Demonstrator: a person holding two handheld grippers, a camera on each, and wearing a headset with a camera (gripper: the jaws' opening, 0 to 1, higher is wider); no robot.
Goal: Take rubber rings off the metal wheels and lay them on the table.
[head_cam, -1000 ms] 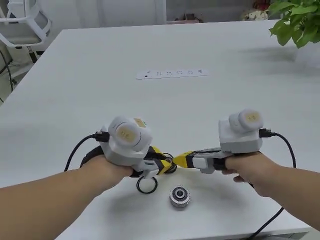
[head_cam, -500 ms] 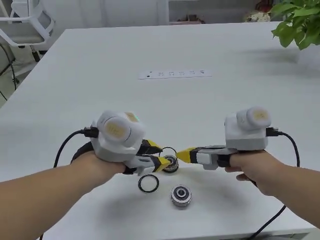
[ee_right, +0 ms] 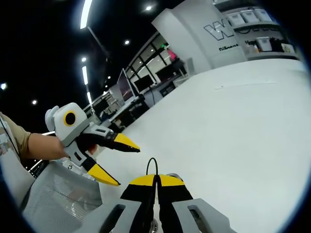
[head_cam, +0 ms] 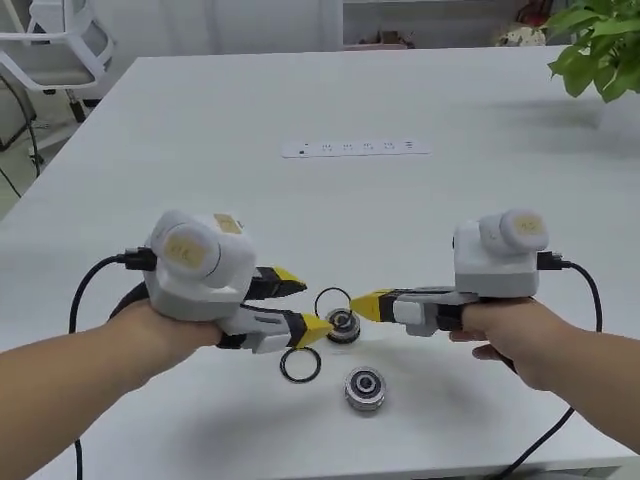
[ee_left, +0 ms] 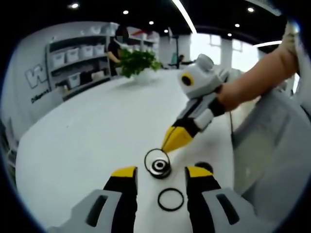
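The right gripper [head_cam: 367, 305] is pinched tight on a thin black rubber ring [head_cam: 333, 290] by a shiny round metal wheel [head_cam: 343, 325]. The left gripper [head_cam: 309, 307] has its jaws apart.

We log the two handheld units as alike. The left gripper [head_cam: 305, 305] and the right gripper [head_cam: 365, 305] each have a smooth white and light-grey shell with rounded corners. The fingers [ee_left: 124, 175] are black, carry grey side plates with a slotted recess, and end in bright yellow wedge tips. The left cable [head_cam: 128, 259] is black and plugs into the shell's outer side, and the right cable [head_cam: 550, 263] does likewise. Forearms are bare, and a tan short sleeve [ee_right: 10, 130] covers the upper arm.
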